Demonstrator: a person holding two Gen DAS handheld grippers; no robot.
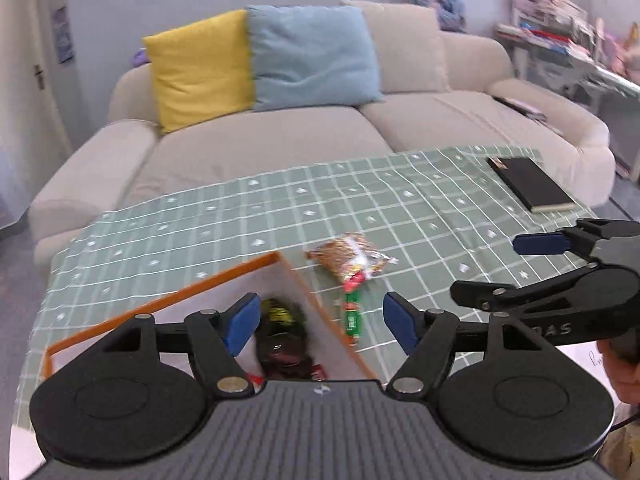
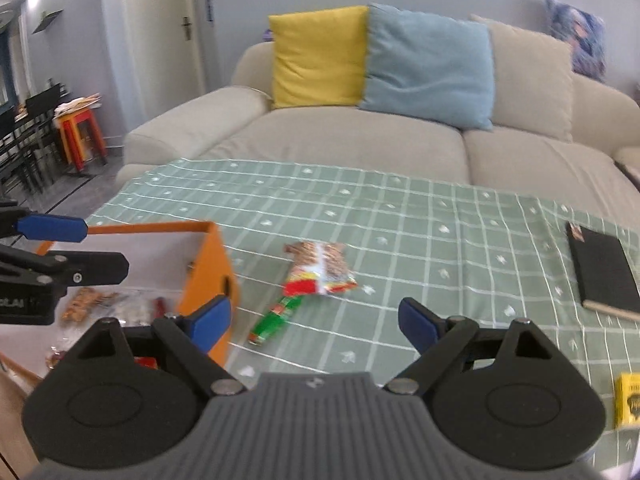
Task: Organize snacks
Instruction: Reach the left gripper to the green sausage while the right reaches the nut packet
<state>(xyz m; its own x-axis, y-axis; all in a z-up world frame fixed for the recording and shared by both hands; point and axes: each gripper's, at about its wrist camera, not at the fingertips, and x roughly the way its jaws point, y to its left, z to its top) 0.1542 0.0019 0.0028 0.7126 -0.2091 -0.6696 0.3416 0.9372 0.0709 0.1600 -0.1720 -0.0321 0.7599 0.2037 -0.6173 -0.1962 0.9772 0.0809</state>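
Note:
An orange box point(image 1: 296, 280) with a white inside stands on the green checked tablecloth; it also shows in the right wrist view point(image 2: 208, 272). Several snack packs lie inside it point(image 1: 282, 340) point(image 2: 92, 300). A clear bag of brown snacks point(image 1: 352, 258) point(image 2: 320, 266) and a green and red stick pack point(image 1: 352, 316) point(image 2: 276, 318) lie on the cloth right of the box. My left gripper point(image 1: 320, 324) is open and empty above the box's right wall. My right gripper point(image 2: 312, 322) is open and empty, a little short of the two loose packs.
A black notebook point(image 1: 530, 184) point(image 2: 604, 276) lies at the table's far right. A yellow pack point(image 2: 628, 400) lies near the right front edge. A beige sofa with yellow and blue cushions point(image 1: 312, 56) stands behind the table. Chairs and stools point(image 2: 80, 132) stand far left.

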